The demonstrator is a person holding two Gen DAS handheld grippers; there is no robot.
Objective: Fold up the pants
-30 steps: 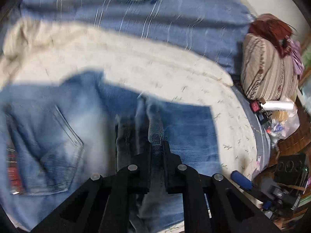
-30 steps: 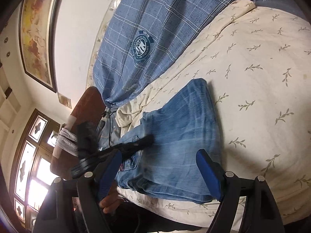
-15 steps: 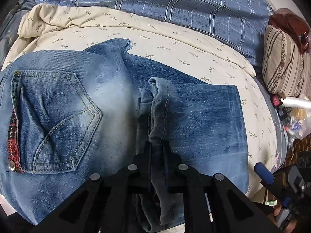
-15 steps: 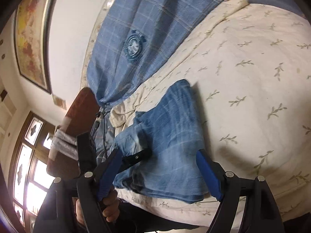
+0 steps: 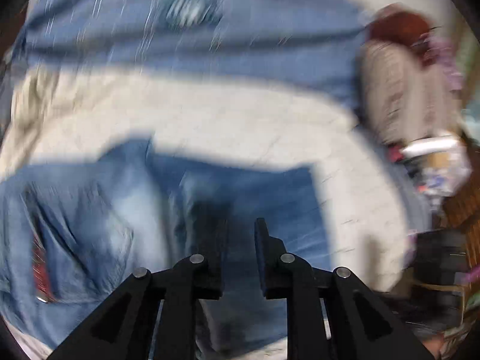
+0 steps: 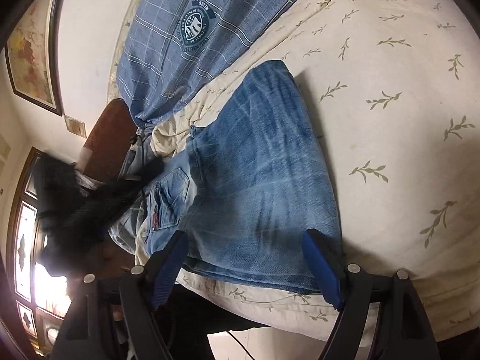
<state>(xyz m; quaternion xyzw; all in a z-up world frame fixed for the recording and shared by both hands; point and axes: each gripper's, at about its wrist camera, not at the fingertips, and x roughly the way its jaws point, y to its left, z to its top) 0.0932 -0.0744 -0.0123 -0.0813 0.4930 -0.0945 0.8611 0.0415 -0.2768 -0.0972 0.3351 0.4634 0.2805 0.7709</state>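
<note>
Blue jeans (image 6: 258,180) lie folded on a cream leaf-print bedspread (image 6: 390,90). In the blurred left wrist view the jeans (image 5: 120,210) fill the lower left, back pocket at the left. My left gripper (image 5: 240,240) is open just above the folded leg, holding nothing. It shows as a dark blur in the right wrist view (image 6: 90,204), left of the jeans. My right gripper (image 6: 249,258) is open with blue pads, near the jeans' near edge, empty.
A blue plaid blanket (image 6: 195,36) lies at the far side of the bed. A striped pillow (image 5: 399,90) and clutter (image 5: 435,165) stand at the right. A wooden headboard (image 6: 105,138), a window and a framed picture (image 6: 30,45) are at the left.
My left gripper has opened and let go of the folded jeans leg, and it is moving fast, blurring its view. My right gripper stays open and came nearer the jeans.
</note>
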